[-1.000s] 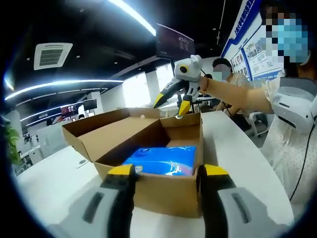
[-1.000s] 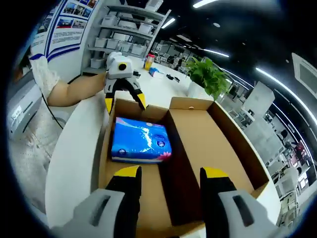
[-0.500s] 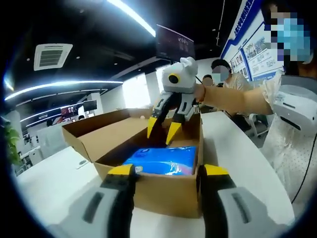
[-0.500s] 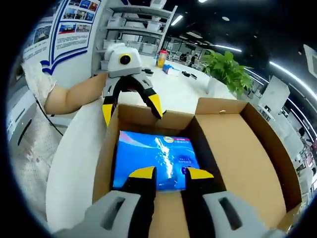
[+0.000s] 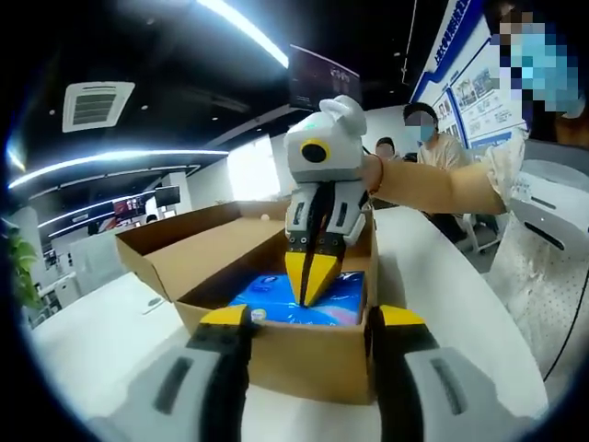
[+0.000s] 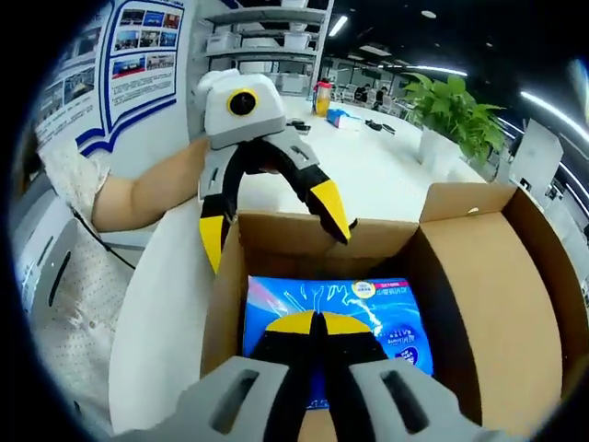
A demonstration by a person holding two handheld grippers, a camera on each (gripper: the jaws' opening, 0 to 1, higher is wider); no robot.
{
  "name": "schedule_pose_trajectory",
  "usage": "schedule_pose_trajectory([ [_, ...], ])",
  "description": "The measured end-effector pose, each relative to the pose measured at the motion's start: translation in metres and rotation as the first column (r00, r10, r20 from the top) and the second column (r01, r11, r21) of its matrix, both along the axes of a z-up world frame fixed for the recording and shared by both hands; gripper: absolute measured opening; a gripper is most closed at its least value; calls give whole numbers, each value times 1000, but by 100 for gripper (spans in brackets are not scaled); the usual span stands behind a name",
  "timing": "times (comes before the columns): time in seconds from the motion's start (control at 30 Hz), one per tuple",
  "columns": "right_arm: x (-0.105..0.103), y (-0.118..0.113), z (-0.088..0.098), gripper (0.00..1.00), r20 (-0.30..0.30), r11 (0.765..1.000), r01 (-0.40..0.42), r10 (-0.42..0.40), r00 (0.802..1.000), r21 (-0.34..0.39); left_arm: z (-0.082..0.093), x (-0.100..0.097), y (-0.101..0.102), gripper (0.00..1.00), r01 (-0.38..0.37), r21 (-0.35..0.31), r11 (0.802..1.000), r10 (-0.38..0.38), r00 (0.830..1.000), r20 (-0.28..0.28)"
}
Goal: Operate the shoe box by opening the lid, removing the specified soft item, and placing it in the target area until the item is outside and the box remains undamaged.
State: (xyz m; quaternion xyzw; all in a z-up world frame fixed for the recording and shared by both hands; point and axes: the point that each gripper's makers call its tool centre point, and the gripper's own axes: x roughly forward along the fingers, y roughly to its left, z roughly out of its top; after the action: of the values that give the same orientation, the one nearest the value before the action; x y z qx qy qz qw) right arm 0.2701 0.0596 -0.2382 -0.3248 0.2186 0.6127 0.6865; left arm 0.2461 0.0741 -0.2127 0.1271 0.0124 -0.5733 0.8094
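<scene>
On a white table [image 5: 460, 304] sits an open cardboard shoe box [image 5: 304, 354], its lid [image 5: 198, 241] folded back flat beside it. Inside the box lies a blue soft pack of tissues [image 5: 308, 299], glossy, with white streaks and small print too fine to read; a round logo and a dark blue badge show on its top in the right gripper view [image 6: 368, 308].

In the left gripper view, the right gripper [image 5: 310, 276] reaches down into the box, its yellow tips pressed together and touching the top of the pack. The right gripper view shows the same tips clenched tight against each other over the pack's near edge, with no wrapper visibly caught between them.

The left gripper [image 6: 271, 226] stands at the box's far wall, its jaws spread wide, one outside the wall and one over its rim, grasping nothing.

A person's bare forearm [image 6: 152, 189] leads to it. Posters [image 6: 138, 74] with blue borders hang on the wall; their text is illegible. A potted plant [image 6: 456, 110] stands on the table beyond.
</scene>
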Motion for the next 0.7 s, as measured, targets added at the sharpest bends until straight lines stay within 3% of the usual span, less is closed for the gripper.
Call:
schedule_pose_trajectory([
  [0.7, -1, -18, -4, 0, 8, 995, -27, 28, 1000, -95, -1, 0, -1, 54, -4, -1, 1000, 4, 1000, 3],
])
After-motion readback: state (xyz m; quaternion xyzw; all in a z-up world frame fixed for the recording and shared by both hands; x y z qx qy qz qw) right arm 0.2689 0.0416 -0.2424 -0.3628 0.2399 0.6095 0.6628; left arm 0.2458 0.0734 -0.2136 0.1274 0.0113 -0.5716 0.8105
